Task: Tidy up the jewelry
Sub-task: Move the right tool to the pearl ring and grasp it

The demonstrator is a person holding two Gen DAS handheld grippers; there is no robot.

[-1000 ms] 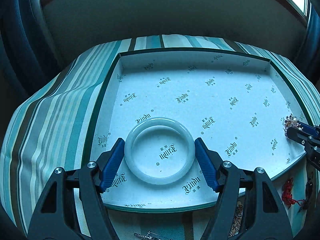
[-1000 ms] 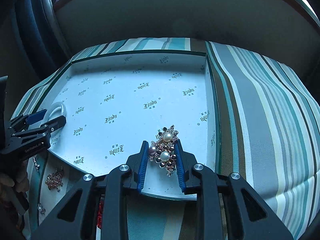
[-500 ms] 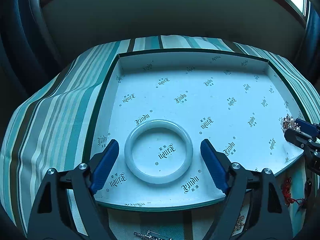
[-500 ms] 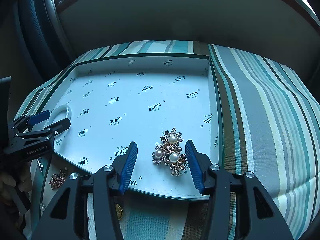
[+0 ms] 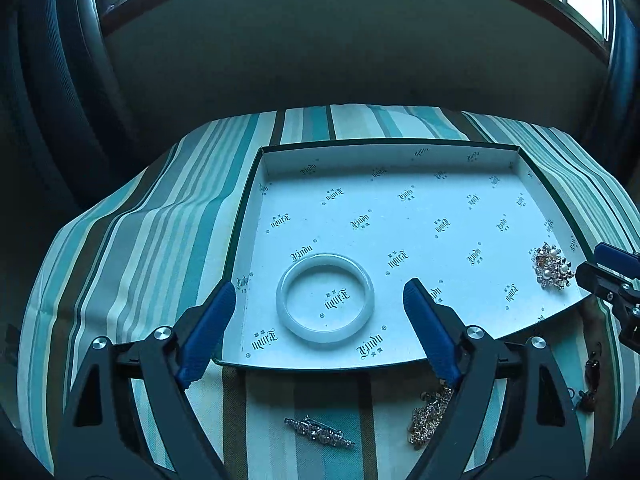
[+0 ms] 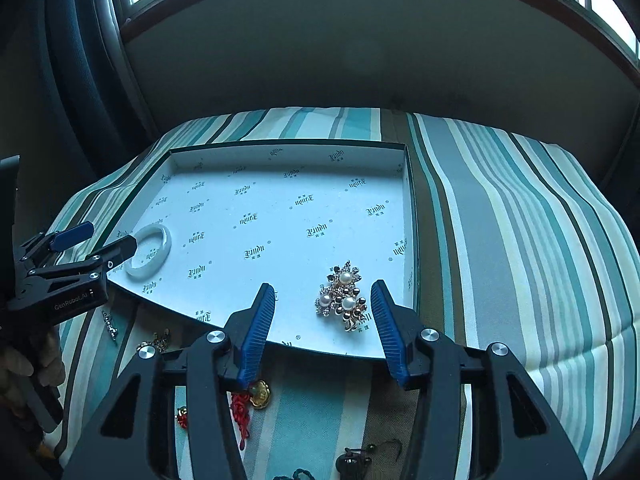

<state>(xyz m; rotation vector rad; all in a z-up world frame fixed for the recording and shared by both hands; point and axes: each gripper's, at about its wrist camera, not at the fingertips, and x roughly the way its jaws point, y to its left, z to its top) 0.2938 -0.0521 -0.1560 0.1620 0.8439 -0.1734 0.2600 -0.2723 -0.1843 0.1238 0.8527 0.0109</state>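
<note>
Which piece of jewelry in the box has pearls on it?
The gold-toned pearl cluster brooch by the white box's right wall. The only other piece inside, the plain white jade-like bangle, has none.

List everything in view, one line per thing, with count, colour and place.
box lid: 1, white inside with dark print, on the cloth
bangle: 1, white, lying in the lid's near left part
brooch: 1, gold with white pearls, lying in the lid's near right part
silver pin: 1, on the cloth in front of the lid
gold chain: 1, on the cloth by the lid's near edge
red tassel charm: 1, red and gold, on the cloth
cloth: 1, teal, cream and brown stripes
left gripper: black, blue pads, open
right gripper: black, blue pads, open
</note>
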